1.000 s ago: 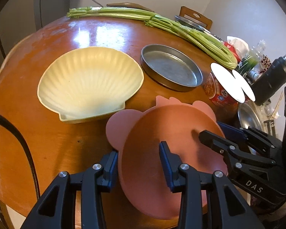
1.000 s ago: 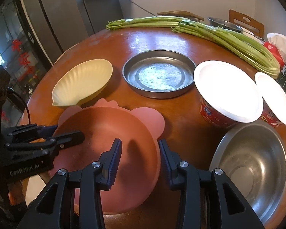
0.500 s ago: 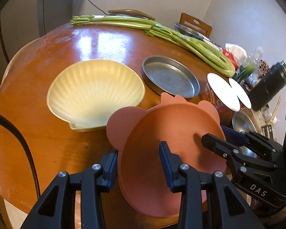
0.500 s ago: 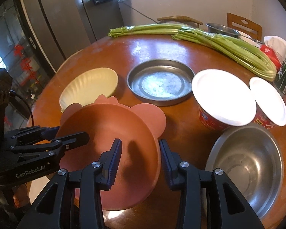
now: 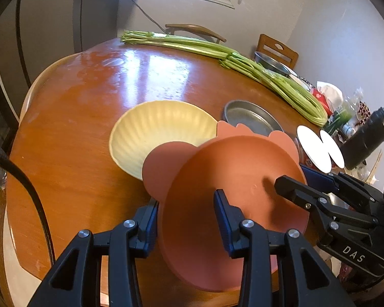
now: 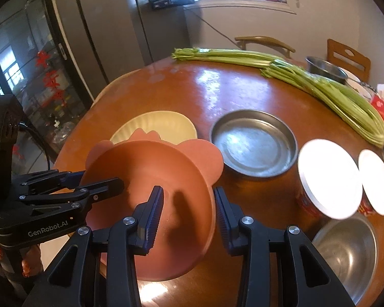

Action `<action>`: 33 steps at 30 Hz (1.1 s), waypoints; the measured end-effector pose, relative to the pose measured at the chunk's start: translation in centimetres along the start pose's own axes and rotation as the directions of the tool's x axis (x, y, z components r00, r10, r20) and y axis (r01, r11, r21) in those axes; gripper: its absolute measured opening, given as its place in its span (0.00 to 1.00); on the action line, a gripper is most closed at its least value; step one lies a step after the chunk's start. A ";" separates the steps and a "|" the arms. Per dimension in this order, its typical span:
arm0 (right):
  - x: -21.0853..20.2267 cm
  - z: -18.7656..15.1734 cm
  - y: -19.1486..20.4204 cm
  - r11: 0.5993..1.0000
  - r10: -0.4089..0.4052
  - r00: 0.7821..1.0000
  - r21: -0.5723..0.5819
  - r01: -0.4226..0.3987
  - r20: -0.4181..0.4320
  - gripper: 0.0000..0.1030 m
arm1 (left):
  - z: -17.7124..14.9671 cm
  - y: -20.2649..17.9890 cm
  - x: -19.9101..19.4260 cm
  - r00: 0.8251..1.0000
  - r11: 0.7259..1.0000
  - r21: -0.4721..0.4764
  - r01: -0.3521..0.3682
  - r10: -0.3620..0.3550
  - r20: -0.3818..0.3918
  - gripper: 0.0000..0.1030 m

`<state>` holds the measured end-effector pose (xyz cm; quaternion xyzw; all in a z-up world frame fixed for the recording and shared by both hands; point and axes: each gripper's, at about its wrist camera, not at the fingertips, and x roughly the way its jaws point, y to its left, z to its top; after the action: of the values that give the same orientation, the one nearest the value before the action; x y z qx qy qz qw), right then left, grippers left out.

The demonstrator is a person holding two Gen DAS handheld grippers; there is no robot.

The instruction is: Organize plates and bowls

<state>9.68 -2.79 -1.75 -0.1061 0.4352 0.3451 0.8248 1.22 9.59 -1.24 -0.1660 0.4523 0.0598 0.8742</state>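
Observation:
A pink bowl [image 5: 233, 168] with round bear ears hangs tilted above the brown table [image 5: 89, 128], held from both sides. My left gripper [image 5: 185, 204] is shut on its near left rim. On the opposite rim my right gripper [image 6: 188, 197] is shut too, with the rim between its pads. Each wrist view shows the other gripper: the right gripper [image 5: 294, 176] at the right, the left gripper [image 6: 99, 179] at the left. Behind the bowl [image 6: 140, 168] a cream shell-shaped plate [image 5: 161, 130] lies on the table, partly covered by it. A round metal pan [image 6: 253, 145] sits to its right.
Two red cups with white lids [image 6: 327, 176] stand right of the pan, and a steel bowl [image 6: 345, 250] sits at the near right edge. Long celery stalks [image 6: 320, 84] lie across the far side. A dark bottle [image 5: 366, 140] and clutter crowd the right; chairs stand behind.
Both grippers have risen with the pink bowl, lifting it off the table and tilting it. It now overlaps the shell plate in both views. The table items look farther away.

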 end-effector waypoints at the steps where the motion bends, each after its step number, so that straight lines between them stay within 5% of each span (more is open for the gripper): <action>1: 0.1 0.2 0.1 1.000 0.003 1.000 -0.001 -0.003 0.000 0.41 | 0.1 0.3 -0.1 1.000 1.000 -0.005 -0.001 0.001 0.003 0.39; 33: 5.7 6.9 3.1 0.998 -0.010 1.000 -0.058 0.009 -0.015 0.41 | 7.5 5.2 0.8 0.998 0.999 -0.025 -0.028 0.029 0.061 0.39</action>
<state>14.29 5.45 -1.71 -0.1345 0.4307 0.3527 0.8198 6.16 16.99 0.93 -0.1682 0.4267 0.0830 0.8847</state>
